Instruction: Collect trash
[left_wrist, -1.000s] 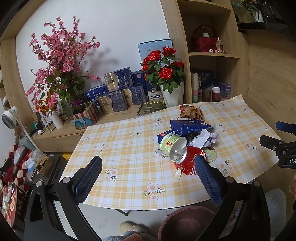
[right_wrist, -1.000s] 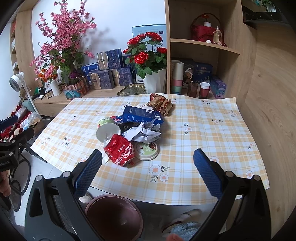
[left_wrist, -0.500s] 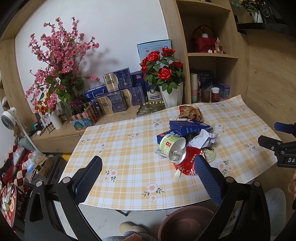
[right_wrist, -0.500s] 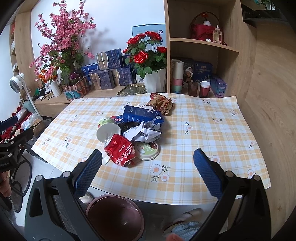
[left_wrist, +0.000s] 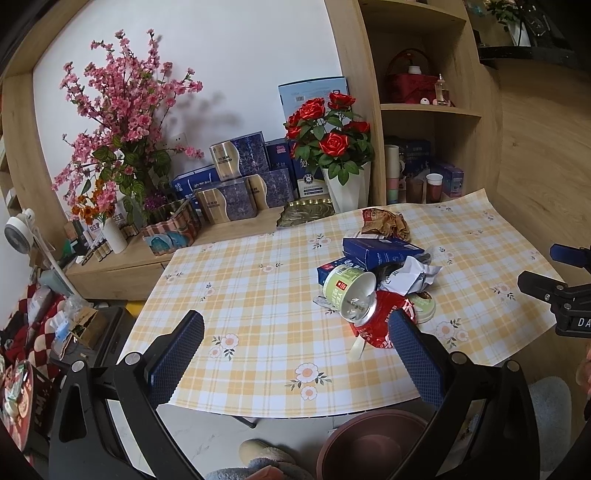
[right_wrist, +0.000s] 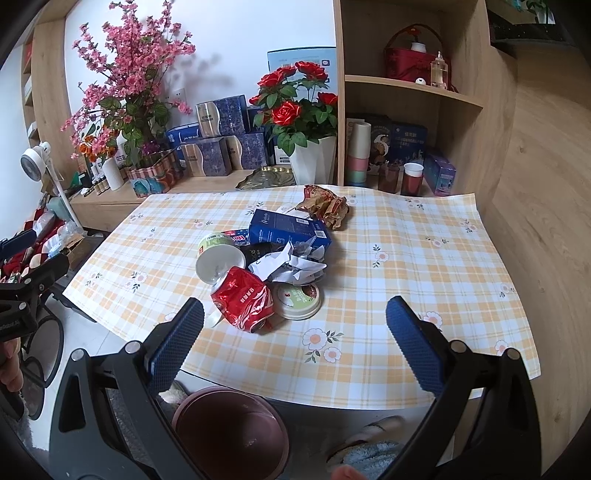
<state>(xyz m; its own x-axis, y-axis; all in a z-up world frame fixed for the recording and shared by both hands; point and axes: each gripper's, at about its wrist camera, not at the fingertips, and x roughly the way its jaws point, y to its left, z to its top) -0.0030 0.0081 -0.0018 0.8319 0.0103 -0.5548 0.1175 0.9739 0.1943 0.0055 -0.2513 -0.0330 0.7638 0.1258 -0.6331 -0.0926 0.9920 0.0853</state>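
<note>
Crushed red can (right_wrist: 244, 303) amid trash

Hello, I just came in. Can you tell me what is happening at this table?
A person holds a two-finger gripper in each hand to clear trash. Both the left gripper and the right gripper are open and empty, short of the pile. On the checked tablecloth lie a crushed red can, a paper cup, crumpled paper, a blue box, a brown wrapper and a round lid. A brown bin waits on the floor.
</note>
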